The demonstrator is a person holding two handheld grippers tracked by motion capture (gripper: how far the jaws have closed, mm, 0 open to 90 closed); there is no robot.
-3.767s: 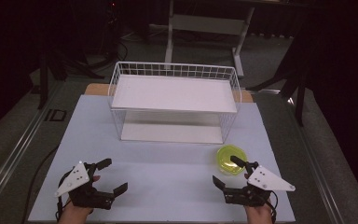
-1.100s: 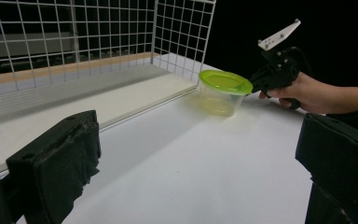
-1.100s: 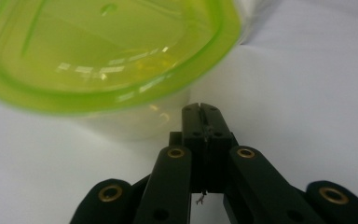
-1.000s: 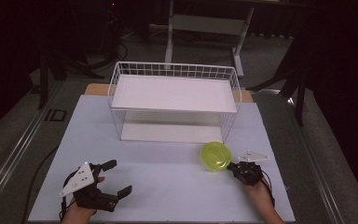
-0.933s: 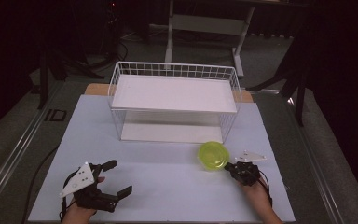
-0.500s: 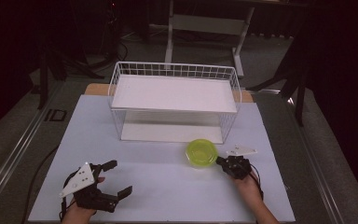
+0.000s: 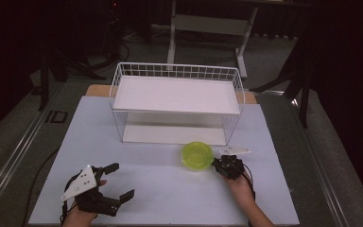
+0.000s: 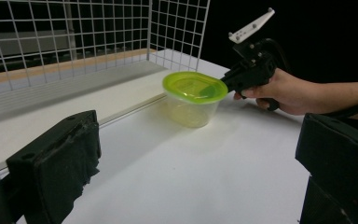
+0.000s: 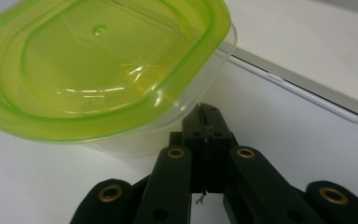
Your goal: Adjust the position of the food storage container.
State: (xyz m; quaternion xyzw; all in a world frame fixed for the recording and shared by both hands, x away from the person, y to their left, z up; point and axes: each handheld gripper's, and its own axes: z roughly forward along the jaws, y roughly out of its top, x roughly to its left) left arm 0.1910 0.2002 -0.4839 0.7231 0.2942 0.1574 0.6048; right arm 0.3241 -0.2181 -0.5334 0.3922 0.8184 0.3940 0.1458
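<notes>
High view looks forward and down over the table (image 7: 170, 189). Both gripper views sit low and near, sharing the green-lidded tub (image 8: 195, 98) near the table's right edge.

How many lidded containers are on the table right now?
1. The green-lidded container stands on the white table, just in front of the wire basket, with the right claw against its rim. The basket's shelves look bare; none seems hidden.

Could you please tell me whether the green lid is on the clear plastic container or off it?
On. The green lid sits flat across the rim of the clear plastic container, covering its whole top; the right gripper view shows the same.
</notes>
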